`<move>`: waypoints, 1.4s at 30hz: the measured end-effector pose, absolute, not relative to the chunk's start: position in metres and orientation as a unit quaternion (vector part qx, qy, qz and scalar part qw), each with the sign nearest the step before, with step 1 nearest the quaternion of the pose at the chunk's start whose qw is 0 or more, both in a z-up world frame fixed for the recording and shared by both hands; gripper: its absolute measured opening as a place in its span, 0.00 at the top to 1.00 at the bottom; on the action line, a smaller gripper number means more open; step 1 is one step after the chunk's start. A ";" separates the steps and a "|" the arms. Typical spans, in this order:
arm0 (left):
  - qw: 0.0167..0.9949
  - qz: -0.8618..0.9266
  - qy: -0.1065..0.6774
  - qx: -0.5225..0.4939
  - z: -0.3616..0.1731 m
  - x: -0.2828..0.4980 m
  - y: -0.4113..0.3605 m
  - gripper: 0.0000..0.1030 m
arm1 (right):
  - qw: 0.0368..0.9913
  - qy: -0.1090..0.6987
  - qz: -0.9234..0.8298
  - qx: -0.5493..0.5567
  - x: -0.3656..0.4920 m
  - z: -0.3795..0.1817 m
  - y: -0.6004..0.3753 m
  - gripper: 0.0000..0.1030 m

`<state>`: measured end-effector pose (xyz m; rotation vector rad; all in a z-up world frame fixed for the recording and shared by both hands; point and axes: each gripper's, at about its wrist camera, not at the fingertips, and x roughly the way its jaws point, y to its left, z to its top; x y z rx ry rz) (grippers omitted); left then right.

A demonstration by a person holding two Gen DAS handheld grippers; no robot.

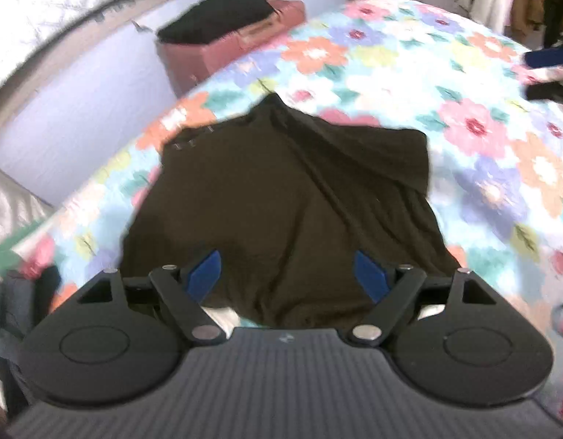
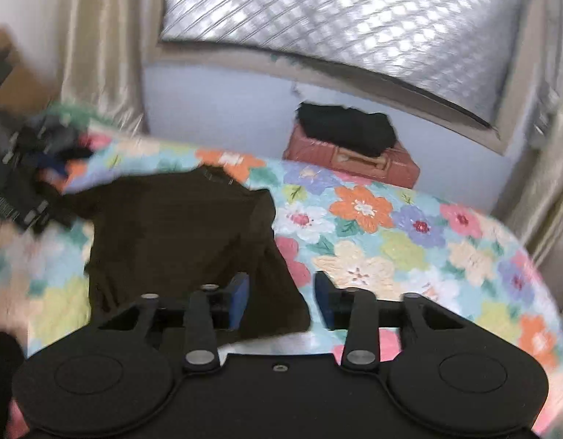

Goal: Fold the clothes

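Observation:
A dark brown garment (image 1: 281,190) lies partly folded on the flowered bedspread (image 1: 409,84). My left gripper (image 1: 290,274) is open, its blue pads wide apart over the garment's near edge, holding nothing. In the right wrist view the same garment (image 2: 179,241) lies to the left, and my right gripper (image 2: 283,300) is open above its near right corner, one pad over the cloth, the other over the bedspread (image 2: 391,248). The left gripper (image 2: 21,190) shows blurred at the far left of the right wrist view.
A pink box (image 1: 245,36) with folded black clothes (image 1: 219,11) on top stands by the wall beyond the bed; it also shows in the right wrist view (image 2: 354,157). A window (image 2: 336,18) and curtains are behind. Dark items (image 1: 548,73) lie at the bed's far right.

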<state>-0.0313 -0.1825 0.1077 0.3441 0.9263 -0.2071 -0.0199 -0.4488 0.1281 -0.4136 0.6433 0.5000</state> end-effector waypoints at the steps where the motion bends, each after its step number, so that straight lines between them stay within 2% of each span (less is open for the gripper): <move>1: 0.880 -0.094 0.434 0.170 0.106 -0.023 -0.191 0.26 | 0.893 0.316 0.239 -0.215 -0.017 0.132 -0.447 0.35; 3: 0.889 -0.094 0.422 0.149 0.099 -0.005 -0.205 0.26 | 0.886 0.325 0.234 -0.232 -0.009 0.134 -0.443 0.34; 5: 0.896 -0.099 0.418 0.114 0.083 0.019 -0.221 0.26 | 0.889 0.334 0.244 -0.196 0.006 0.120 -0.442 0.34; 8: 0.901 -0.090 0.419 0.071 0.051 0.060 -0.240 0.28 | 0.916 0.329 0.230 -0.025 0.031 0.064 -0.456 0.34; 11: 0.896 -0.090 0.434 0.029 0.021 0.094 -0.249 0.29 | 0.909 0.336 0.248 -0.016 0.040 0.035 -0.454 0.38; 20: 0.870 -0.156 0.467 -0.040 -0.035 0.149 -0.256 0.29 | 0.884 0.354 0.305 -0.004 0.063 -0.050 -0.447 0.36; 22: 0.865 -0.160 0.473 -0.052 -0.045 0.159 -0.257 0.30 | 0.882 0.355 0.306 -0.047 0.067 -0.059 -0.430 0.35; 23: 0.867 -0.162 0.468 -0.056 -0.049 0.162 -0.257 0.41 | 0.886 0.352 0.296 -0.069 0.069 -0.063 -0.424 0.35; 24: 0.869 -0.166 0.462 -0.059 -0.051 0.165 -0.258 0.59 | 0.889 0.348 0.284 -0.090 0.070 -0.066 -0.418 0.35; 26: 0.868 -0.179 0.460 -0.052 -0.052 0.173 -0.261 0.82 | 0.899 0.331 0.267 -0.103 0.077 -0.071 -0.419 0.38; 27: 0.868 -0.183 0.459 -0.046 -0.051 0.176 -0.263 0.84 | 0.904 0.328 0.259 -0.085 0.082 -0.070 -0.425 0.45; 28: 0.870 -0.190 0.454 -0.038 -0.049 0.180 -0.264 0.87 | 0.909 0.325 0.252 -0.065 0.086 -0.069 -0.432 0.61; 30: 0.874 -0.203 0.440 -0.028 -0.040 0.187 -0.268 0.90 | 0.911 0.342 0.230 0.001 0.102 -0.068 -0.451 0.68; 31: 0.877 -0.211 0.431 -0.026 -0.035 0.191 -0.270 0.90 | 0.913 0.341 0.224 0.026 0.107 -0.068 -0.458 0.77; 33: 0.881 -0.222 0.416 -0.023 -0.026 0.199 -0.274 0.90 | 0.917 0.336 0.209 0.053 0.116 -0.068 -0.469 0.86; 36: 0.883 -0.223 0.413 -0.019 -0.022 0.215 -0.287 0.90 | 0.932 0.303 0.193 0.037 0.119 -0.063 -0.471 0.97; 38: 0.883 -0.224 0.412 -0.006 -0.023 0.222 -0.296 0.90 | 0.944 0.278 0.178 0.026 0.120 -0.055 -0.474 1.00; 40: 0.885 -0.228 0.406 0.001 -0.021 0.226 -0.302 0.91 | 0.956 0.251 0.152 0.013 0.123 -0.047 -0.484 1.00; 42: 0.889 -0.229 0.396 -0.004 -0.018 0.230 -0.303 0.91 | 0.957 0.247 0.140 0.055 0.127 -0.041 -0.505 1.00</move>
